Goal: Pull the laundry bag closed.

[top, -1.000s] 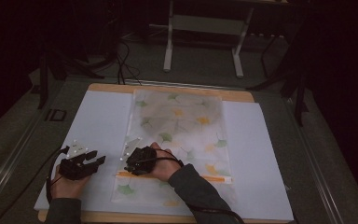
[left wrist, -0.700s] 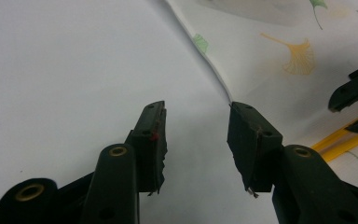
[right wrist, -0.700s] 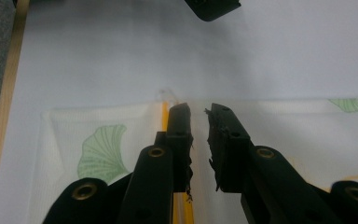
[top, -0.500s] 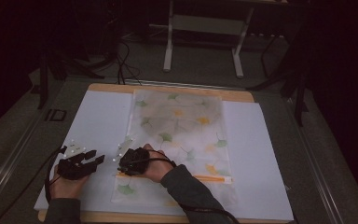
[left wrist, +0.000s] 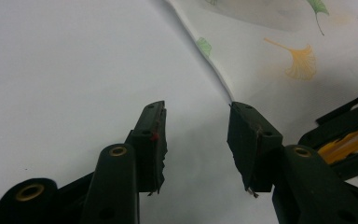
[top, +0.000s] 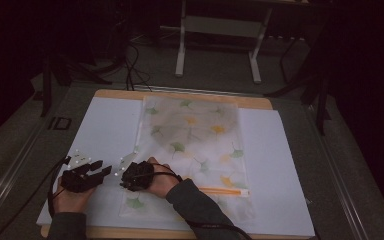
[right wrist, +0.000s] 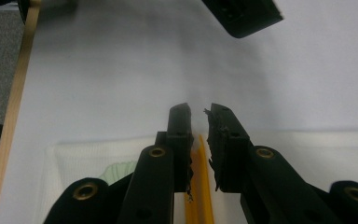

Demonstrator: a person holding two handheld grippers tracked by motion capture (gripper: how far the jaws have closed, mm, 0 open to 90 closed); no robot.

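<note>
The bag (top: 192,150) is a large translucent pouch printed with green and orange ginkgo leaves, with an orange zip strip (right wrist: 198,186) across its near end. It lies flat on a white sheet (top: 100,130) that covers the table (top: 190,95).

Right fingers (right wrist: 220,140): nearly together, with a narrow gap between them. The strip runs up between them and ends just short of the tips. Whether the pads actually pinch it cannot be told. The bag's corner, with a green leaf, lies below and to the left of these fingers in the right gripper view.

Left fingers (left wrist: 151,140): well apart, holding nothing. The bag's side edge runs down to the tip of the right-hand finger and appears to touch it. Bare sheet lies between and to the left of the fingers.

Status, as a judgement: the work in hand appears to be sealing or opening the zip at its left end. The right gripper (top: 132,177) is at the strip's end; the left gripper (top: 102,170) is positioned beside the edge but has not gripped. The bag remains flat, and no lift or fold is evident.
</note>
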